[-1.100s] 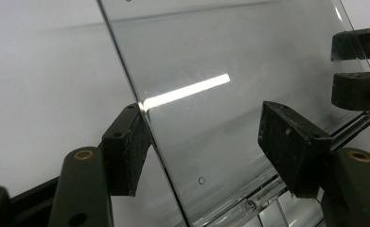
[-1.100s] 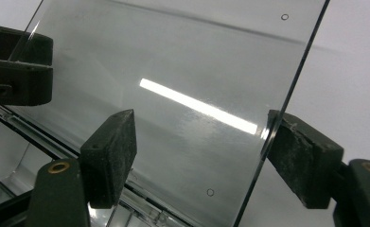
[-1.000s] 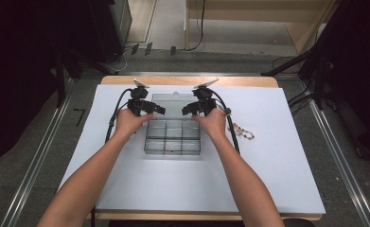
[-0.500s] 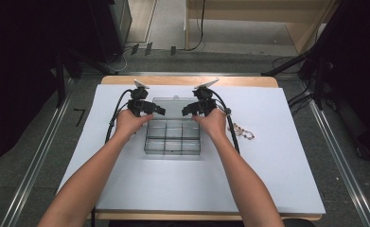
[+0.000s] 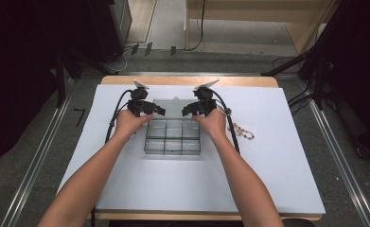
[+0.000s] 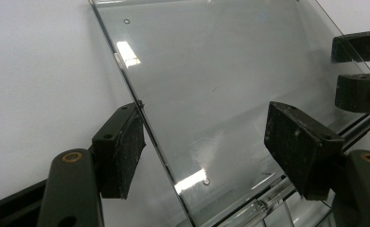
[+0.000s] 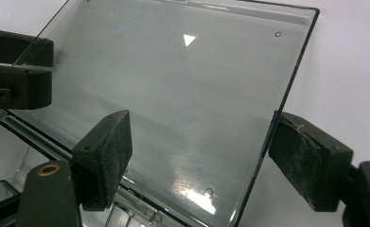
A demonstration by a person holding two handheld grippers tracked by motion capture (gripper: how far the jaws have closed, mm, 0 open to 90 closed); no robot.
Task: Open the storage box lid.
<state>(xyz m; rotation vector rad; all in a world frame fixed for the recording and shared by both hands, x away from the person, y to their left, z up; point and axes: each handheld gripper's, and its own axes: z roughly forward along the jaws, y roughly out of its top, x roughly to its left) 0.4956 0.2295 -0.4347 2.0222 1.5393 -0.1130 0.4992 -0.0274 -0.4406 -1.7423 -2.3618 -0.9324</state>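
A clear plastic compartment box point(image 5: 173, 138) stands in the middle of the white table sheet point(image 5: 277, 179). Its clear lid point(image 5: 173, 105) is swung back and lies flat behind it. My left gripper point(image 5: 158, 111) is at the lid's left edge. In the left gripper view its jaws point(image 6: 206, 137) straddle that edge of the lid point(image 6: 220, 80); they have just been opening and stand open, pressing nothing. My right gripper point(image 5: 188, 111) is at the lid's right edge. Its jaws point(image 7: 201, 146) stand wide over the lid point(image 7: 182, 85), one pad point(image 7: 305, 156) just outside the edge.
A small beaded chain point(image 5: 242, 131) lies on the sheet just right of the right hand. The box's compartments look empty. Cables trail from both grippers along the forearms. The wooden table edge point(image 5: 187, 80) runs behind the lid.
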